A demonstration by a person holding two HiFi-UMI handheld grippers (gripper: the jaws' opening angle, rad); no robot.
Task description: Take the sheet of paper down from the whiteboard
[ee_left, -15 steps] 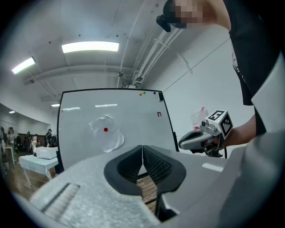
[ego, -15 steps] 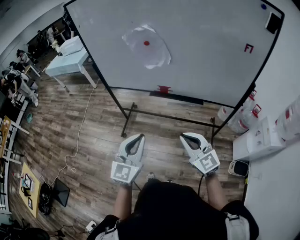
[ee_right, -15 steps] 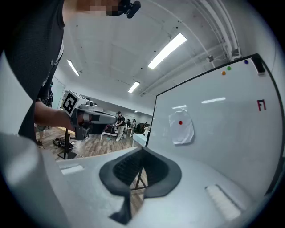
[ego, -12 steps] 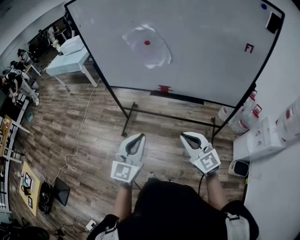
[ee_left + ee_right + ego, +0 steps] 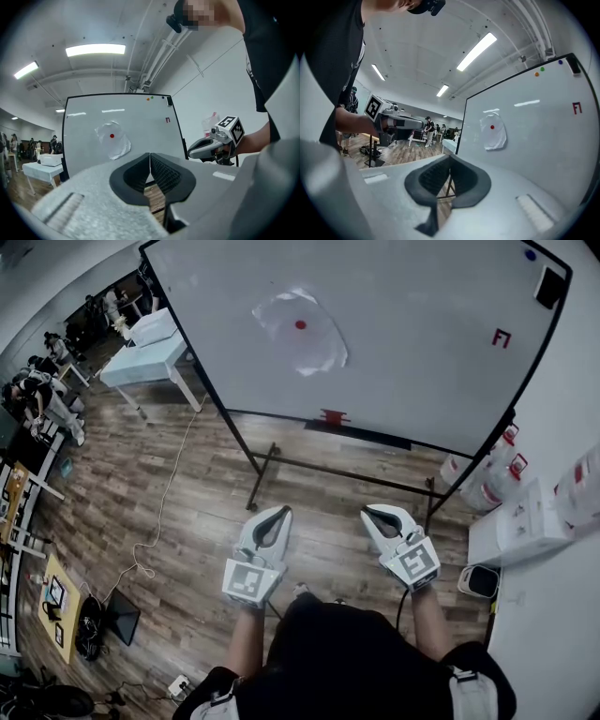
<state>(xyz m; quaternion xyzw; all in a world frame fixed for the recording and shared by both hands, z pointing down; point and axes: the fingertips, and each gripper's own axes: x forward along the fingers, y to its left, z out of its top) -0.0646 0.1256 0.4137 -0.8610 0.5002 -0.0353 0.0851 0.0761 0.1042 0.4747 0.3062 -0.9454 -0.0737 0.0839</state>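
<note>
**The sheet of paper [image 5: 300,331] is hanging on the whiteboard [image 5: 422,352]**

The crumpled sheet is sitting in the upper left part of the whiteboard, with a red magnet [image 5: 300,324] holding it. The left tool [image 5: 277,512] and the right tool [image 5: 368,511] are pointing toward the whiteboard, well apart from it, both closed and gripping nothing.

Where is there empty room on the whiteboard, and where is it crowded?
The whiteboard is bare between the paper and the red mark, and under the paper down to the tray. It is crowded by the board's right leg, with bottles and a box.
</note>
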